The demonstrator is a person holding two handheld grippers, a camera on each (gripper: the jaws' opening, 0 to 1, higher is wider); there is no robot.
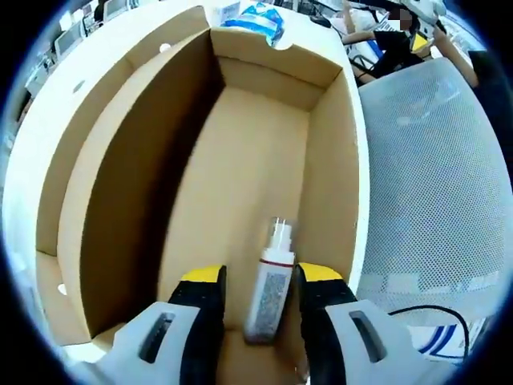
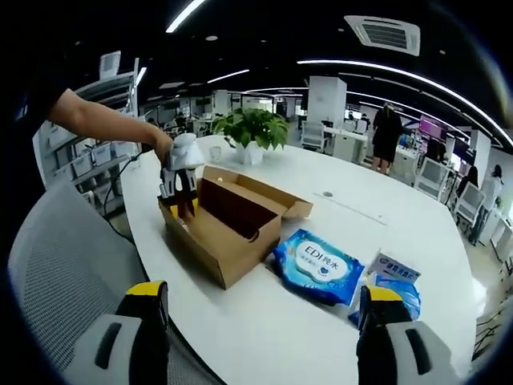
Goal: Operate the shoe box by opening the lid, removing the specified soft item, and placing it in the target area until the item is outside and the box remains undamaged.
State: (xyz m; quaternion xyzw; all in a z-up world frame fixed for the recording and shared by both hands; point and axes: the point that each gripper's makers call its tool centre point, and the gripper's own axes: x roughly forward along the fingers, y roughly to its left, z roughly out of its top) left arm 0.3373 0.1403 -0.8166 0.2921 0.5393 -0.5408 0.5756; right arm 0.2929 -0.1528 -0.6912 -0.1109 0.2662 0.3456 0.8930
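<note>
Left tool (image 1: 258, 298) sat inside the opened shoe box (image 1: 240, 160), jaws open astride the tube (image 1: 270, 293), not clamped. Right tool (image 2: 260, 321) hung wide open, empty, clear above the bench (image 2: 264, 337).

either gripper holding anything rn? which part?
Left gripper is down in the open shoe box, jaws either side of a small white tube about mid-body; contact can't be confirmed. Right gripper is open and holds nothing.
</note>
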